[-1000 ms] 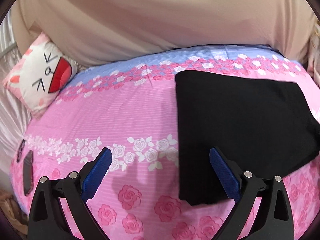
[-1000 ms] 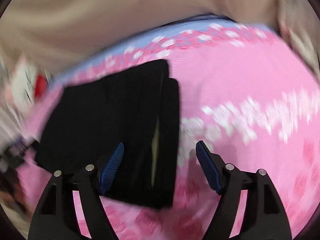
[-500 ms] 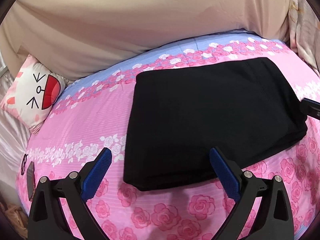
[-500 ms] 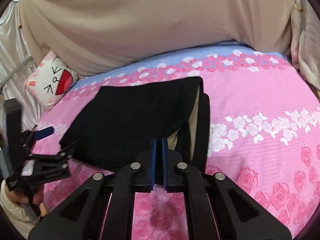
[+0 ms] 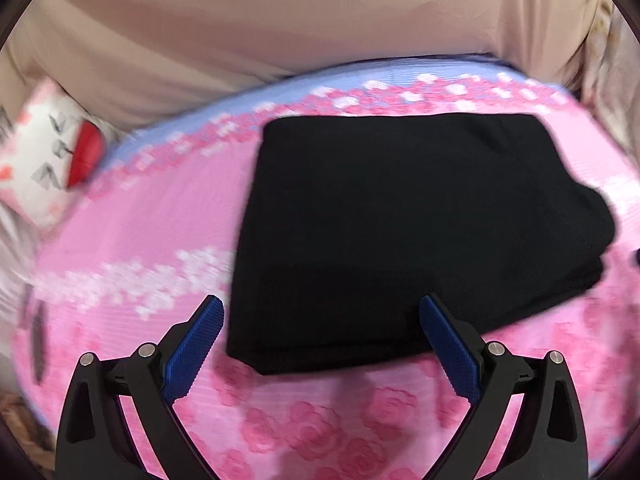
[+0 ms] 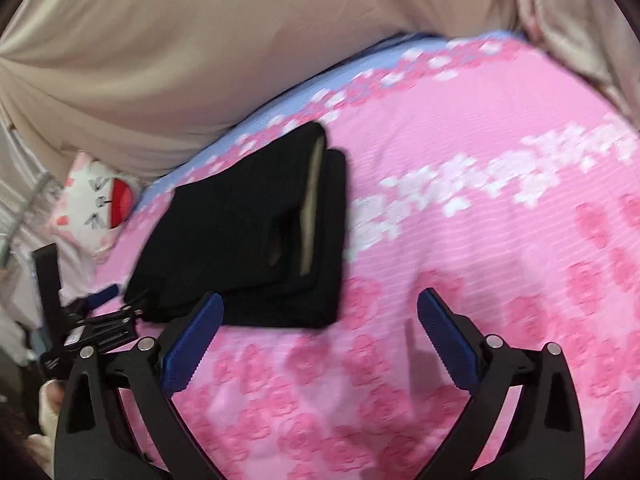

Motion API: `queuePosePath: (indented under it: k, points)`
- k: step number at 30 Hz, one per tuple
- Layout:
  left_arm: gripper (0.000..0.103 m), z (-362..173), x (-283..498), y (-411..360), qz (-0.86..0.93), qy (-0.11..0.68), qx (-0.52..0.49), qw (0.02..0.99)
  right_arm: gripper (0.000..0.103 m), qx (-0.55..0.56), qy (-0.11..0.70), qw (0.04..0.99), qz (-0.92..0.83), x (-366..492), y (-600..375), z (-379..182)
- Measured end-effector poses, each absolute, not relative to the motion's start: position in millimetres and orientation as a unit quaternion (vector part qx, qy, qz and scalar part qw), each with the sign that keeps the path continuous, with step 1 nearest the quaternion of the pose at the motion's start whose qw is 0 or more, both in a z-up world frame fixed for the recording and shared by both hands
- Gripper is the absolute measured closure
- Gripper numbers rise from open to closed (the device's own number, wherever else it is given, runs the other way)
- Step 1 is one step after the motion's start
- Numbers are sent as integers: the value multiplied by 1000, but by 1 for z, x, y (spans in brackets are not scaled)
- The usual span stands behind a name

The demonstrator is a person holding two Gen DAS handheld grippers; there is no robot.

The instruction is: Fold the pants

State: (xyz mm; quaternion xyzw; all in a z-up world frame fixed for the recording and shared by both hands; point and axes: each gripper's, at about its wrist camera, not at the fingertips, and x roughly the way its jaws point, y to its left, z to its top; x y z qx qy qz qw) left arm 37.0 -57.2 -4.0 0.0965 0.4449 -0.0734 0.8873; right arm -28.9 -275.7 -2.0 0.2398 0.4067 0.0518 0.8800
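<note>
Your left tongs (image 5: 320, 344) and right tongs (image 6: 318, 340) hang spread and empty, since the pants (image 5: 400, 232) lie folded on the bed (image 5: 160, 208).

Black pants (image 5: 404, 232), folded into flat layered rectangle, lying on bed.

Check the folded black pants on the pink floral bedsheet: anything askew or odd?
Mostly tidy. The folded black pants lie flat on the pink floral bedsheet, but their right-hand edge gapes, showing a pale inner lining strip. Both grippers are open, holding nothing.
</note>
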Motion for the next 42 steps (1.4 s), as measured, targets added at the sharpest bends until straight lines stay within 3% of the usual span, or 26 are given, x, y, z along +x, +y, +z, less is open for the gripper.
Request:
queuePosePath:
  k: [7, 15, 26, 31, 33, 34, 35, 36, 37, 38, 42]
  points:
    - [6, 2, 46, 4, -172, 477, -78, 859, 7, 326, 409, 845, 109, -21, -281, -14]
    - [7, -48, 94, 71, -173, 544, -268, 776, 7, 377, 425, 812, 133, -6, -280, -32]
    - [6, -51, 134, 2, -223, 560, -157, 783, 5, 369, 434, 810, 134, 35, -261, -32]
    - [6, -56, 146, -14, -217, 546, -127, 799, 5, 297, 437, 840, 126, 47, -236, -32]
    - [16, -55, 144, -13, -211, 539, -116, 807, 5, 281, 427, 850, 124, 43, -232, -33]
    - [27, -54, 143, -10, -202, 534, -106, 814, 5, 273, 426, 854, 121, 42, -229, -33]
    - [39, -53, 143, -7, -202, 532, -108, 815, 15, 270, 425, 856, 115, 40, -228, -33]
    - [46, -52, 144, -2, -200, 530, -118, 816, 35, 278, 425, 854, 116, 39, -229, -33]
    - [61, -50, 144, 0, -200, 527, -127, 816, 59, 290, 427, 848, 119, 40, -230, -34]
    - [67, -46, 141, 6, -208, 524, -134, 815, 59, 309, 418, 845, 126, 38, -231, -34]
    - [72, -30, 129, -3, -208, 509, -103, 829, 64, 277, 405, 862, 127, 28, -220, -12]
